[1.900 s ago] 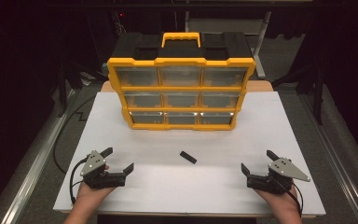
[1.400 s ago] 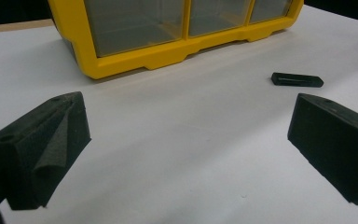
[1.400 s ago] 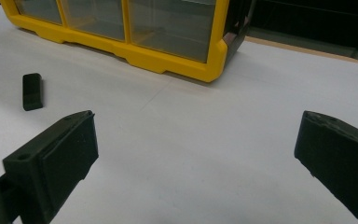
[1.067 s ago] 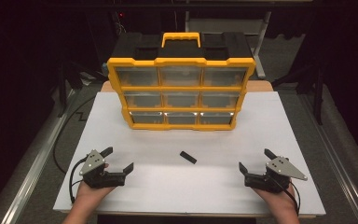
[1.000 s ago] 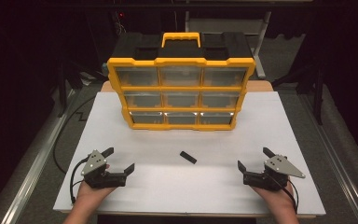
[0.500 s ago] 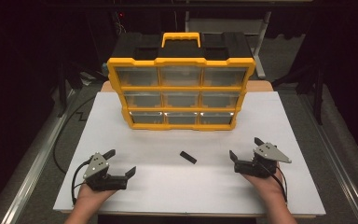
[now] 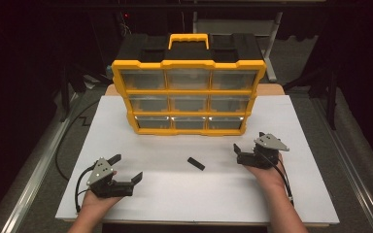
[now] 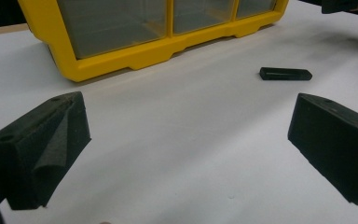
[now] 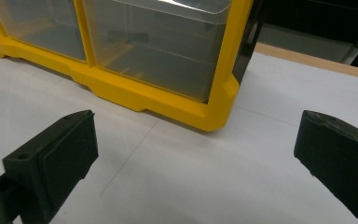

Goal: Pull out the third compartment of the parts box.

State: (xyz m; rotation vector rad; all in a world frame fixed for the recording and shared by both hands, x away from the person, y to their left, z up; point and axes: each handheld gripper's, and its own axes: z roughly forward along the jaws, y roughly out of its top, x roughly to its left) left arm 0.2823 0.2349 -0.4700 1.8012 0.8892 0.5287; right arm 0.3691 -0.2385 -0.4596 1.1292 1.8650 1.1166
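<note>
Two grippers we hold agape, empty: left gripper [image 7: 126, 168] near the table's [image 7: 301, 194] front-left corner, right gripper [image 7: 249, 145] facing the organizer's [image 7: 189, 90] lower-right corner.

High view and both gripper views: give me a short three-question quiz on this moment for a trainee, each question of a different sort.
1. True or false: the small black bar lies on the white tabletop, apart from the yellow drawer organizer.
2. Which gripper is nearer the organizer? A) left gripper B) right gripper C) both equally near
3. Fill in: the organizer's front shows ___ rows of three clear drawers.

Key: 1 true; the bar lies in front of the organizer with bare tabletop between. 2 B; the right gripper view looks at the organizer's bottom corner from close by. 3 three.
</note>
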